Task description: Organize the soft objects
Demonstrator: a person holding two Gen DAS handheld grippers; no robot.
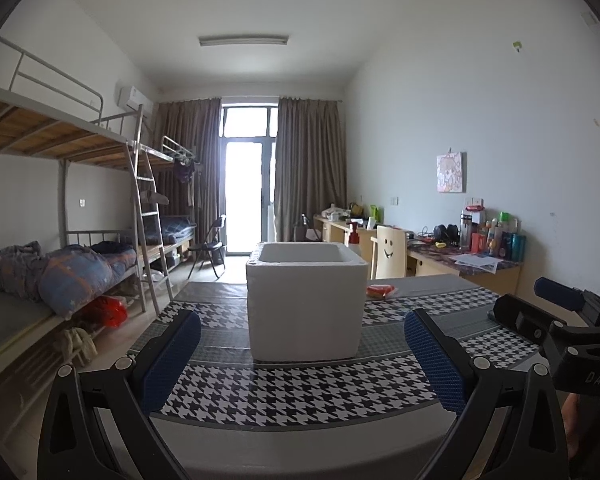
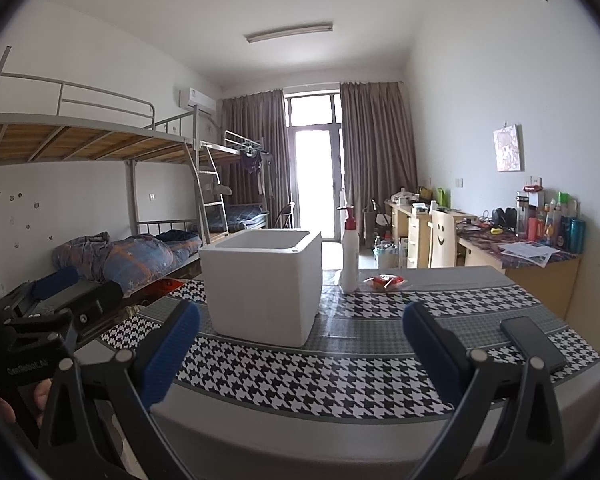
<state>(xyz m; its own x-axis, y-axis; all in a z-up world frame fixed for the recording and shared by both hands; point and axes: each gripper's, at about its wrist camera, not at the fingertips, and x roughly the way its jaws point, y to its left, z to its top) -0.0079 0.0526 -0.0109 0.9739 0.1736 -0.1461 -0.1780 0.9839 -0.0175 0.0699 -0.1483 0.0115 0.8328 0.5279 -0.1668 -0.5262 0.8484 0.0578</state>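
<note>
Both hand-held grippers hover over the near edge of the worktop, jaws spread wide with nothing between them.

The left hand-held gripper (image 1: 300, 356) and the right hand-held gripper (image 2: 300, 352) each point toward a white foam box (image 1: 305, 300), which stands upright and open-topped on the houndstooth cloth (image 1: 300, 392) that covers the worktop (image 2: 300, 432). Behind the box, toward the far right of the cloth, lies a small red packet (image 2: 384, 282) in clear wrap, the only soft thing in sight on the worktop; it is well apart from both grippers. A white pump bottle (image 2: 349, 256) with a red top stands just beside the packet, between it and the box. A dark phone (image 2: 534, 344) lies flat on the cloth near the right gripper's outer finger.
</note>
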